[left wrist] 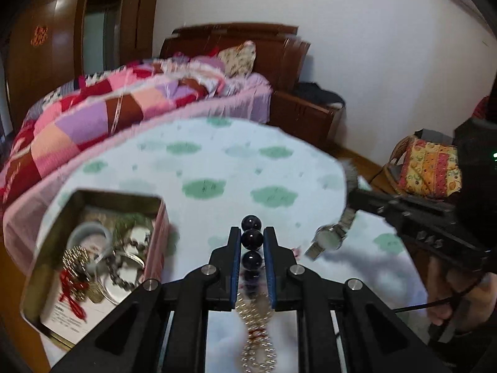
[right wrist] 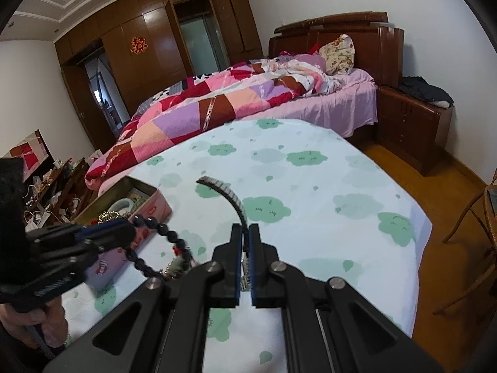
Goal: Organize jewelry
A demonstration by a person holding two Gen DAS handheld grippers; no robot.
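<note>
Two pieces of jewelry hang in the air at once. The left tongs [left wrist: 252,237] pinch the dark bead bracelet [left wrist: 251,238], its pearly tassel dangling below; round beads could slip out of that narrow grip. The right tongs [right wrist: 245,242] clamp tight on the watch [left wrist: 329,236] by its metal band, which arches free above the table [right wrist: 310,192]. The open tin [left wrist: 93,195], already crowded with chains and a bangle, sits at the table's left edge. Any swing could snag the tassel on the tin's rim. Behind the table stands the bed [right wrist: 248,99], out of the way.
</note>
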